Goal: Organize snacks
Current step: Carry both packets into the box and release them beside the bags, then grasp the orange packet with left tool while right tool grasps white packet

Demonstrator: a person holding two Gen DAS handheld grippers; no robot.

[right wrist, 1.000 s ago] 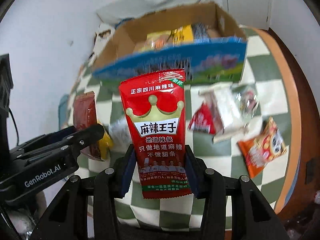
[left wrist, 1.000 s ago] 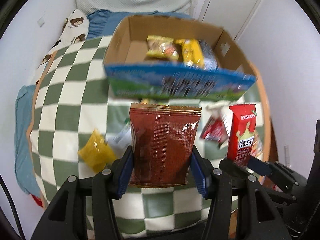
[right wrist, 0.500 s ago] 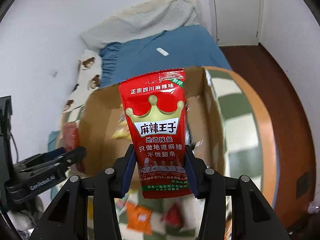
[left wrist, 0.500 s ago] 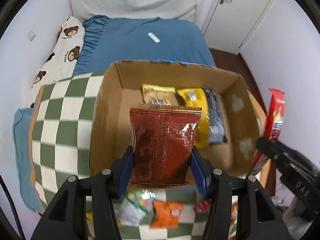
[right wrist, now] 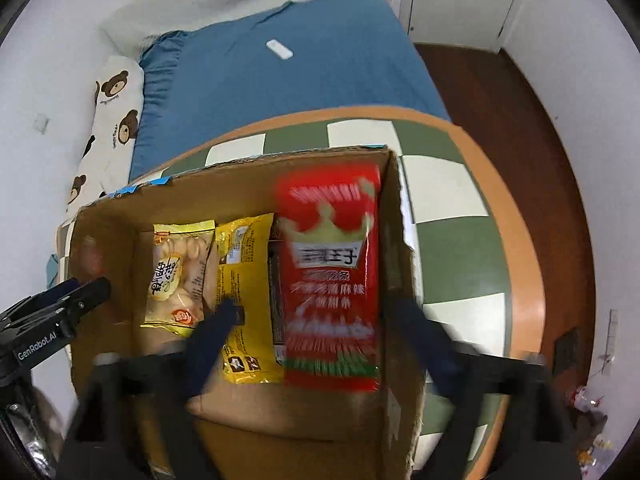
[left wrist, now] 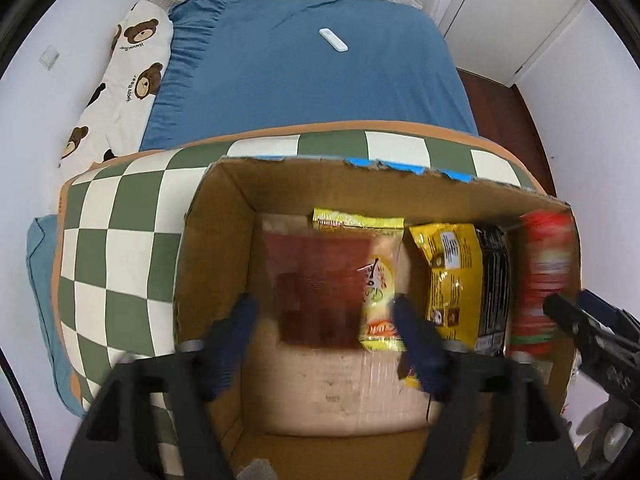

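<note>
Left wrist: left gripper jaws just opened, clear of brown packet; right gripper likewise, red packet beside box wall.

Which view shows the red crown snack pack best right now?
Right wrist view: the red crown snack pack faces the camera, nearly whole though motion-blurred, over the cardboard box between the open right gripper fingers. Left wrist view gives only a blurred sliver of it at the box's right end.
</note>
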